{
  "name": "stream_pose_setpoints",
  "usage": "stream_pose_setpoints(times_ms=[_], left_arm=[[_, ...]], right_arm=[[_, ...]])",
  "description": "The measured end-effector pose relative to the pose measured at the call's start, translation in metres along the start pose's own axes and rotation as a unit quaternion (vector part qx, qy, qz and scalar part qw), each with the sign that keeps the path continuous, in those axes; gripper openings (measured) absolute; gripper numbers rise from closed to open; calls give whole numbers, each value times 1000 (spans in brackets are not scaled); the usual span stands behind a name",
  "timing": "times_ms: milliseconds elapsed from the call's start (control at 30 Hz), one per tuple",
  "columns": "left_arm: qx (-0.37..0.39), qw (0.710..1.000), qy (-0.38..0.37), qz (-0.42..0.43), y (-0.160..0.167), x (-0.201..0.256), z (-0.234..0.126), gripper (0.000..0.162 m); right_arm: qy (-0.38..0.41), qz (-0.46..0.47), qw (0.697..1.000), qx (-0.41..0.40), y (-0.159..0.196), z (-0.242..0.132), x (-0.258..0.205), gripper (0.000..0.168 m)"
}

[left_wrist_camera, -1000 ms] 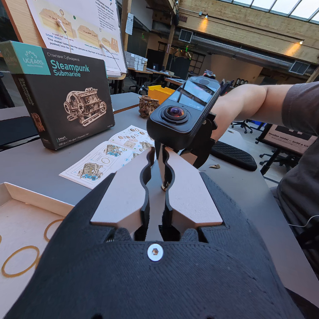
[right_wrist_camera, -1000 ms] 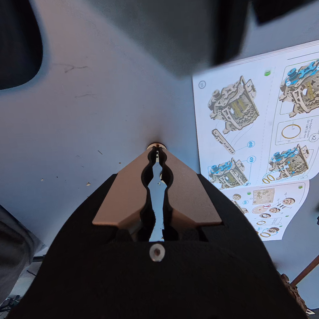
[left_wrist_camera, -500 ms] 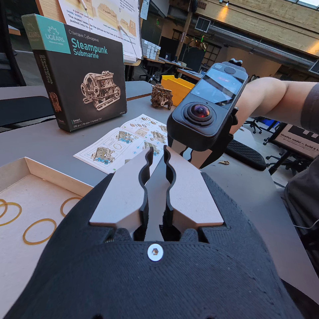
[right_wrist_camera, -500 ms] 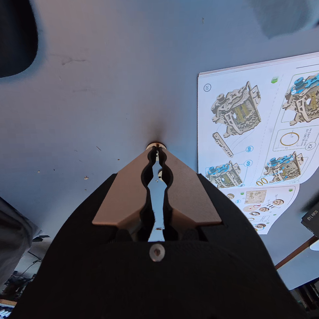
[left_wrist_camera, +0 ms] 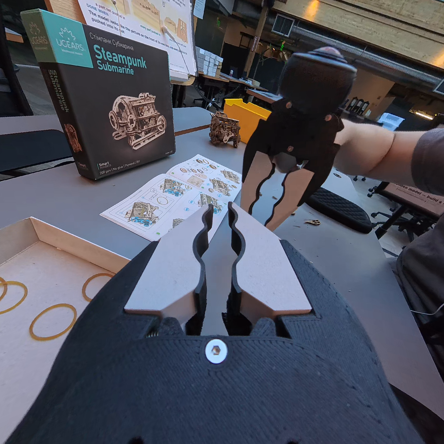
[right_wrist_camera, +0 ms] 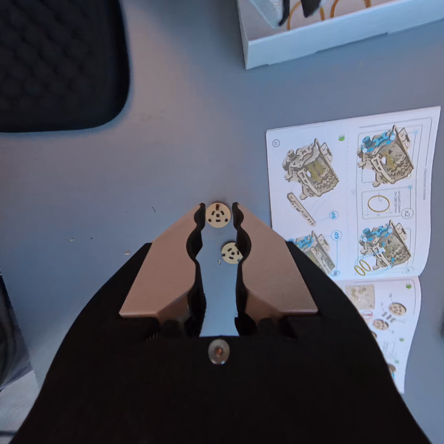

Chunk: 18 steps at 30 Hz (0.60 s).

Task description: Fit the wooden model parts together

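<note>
Right gripper (right_wrist_camera: 218, 204) jaws apart, holding nothing; upper wooden disc (right_wrist_camera: 218, 215) lies on the grey table (right_wrist_camera: 168, 156) between its tips at frame centre, lower wooden disc (right_wrist_camera: 231, 253) just below, partly behind the right finger. Left gripper (left_wrist_camera: 218, 207) narrowly parted, empty, mid-frame. Risk: thin flat discs may skid or flip when pinched, and closing could nudge the lower disc.

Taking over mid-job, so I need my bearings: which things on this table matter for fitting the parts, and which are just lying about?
Belongs to the job:
- two round wooden discs, lying flat under the open right tool
- open instruction booklet
- partly built wooden model
- left tool, open, empty

Lying about:
- kit box
- tray with rubber bands
- black pad
- yellow bin
</note>
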<state>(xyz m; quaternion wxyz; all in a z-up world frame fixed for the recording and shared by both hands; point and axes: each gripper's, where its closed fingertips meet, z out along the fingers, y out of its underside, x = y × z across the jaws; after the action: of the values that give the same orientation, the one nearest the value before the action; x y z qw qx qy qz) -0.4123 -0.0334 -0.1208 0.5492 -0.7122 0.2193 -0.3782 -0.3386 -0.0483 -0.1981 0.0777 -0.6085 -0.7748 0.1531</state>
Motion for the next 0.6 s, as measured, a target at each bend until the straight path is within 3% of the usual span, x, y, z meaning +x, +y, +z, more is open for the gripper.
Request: stream_pose_setpoints(times_ms=[100, 233, 600], left_arm=[[-4, 1000, 1, 2, 2, 1, 2, 11], [-13, 1000, 0, 2, 6, 0, 4, 11], [-14, 1000, -1, 1, 6, -1, 4, 11]], right_arm=[[1, -24, 995, 98, -1, -1, -3, 20], [14, -27, 987, 161, 4, 2, -1, 15], [14, -15, 983, 181, 14, 19, -1, 11]])
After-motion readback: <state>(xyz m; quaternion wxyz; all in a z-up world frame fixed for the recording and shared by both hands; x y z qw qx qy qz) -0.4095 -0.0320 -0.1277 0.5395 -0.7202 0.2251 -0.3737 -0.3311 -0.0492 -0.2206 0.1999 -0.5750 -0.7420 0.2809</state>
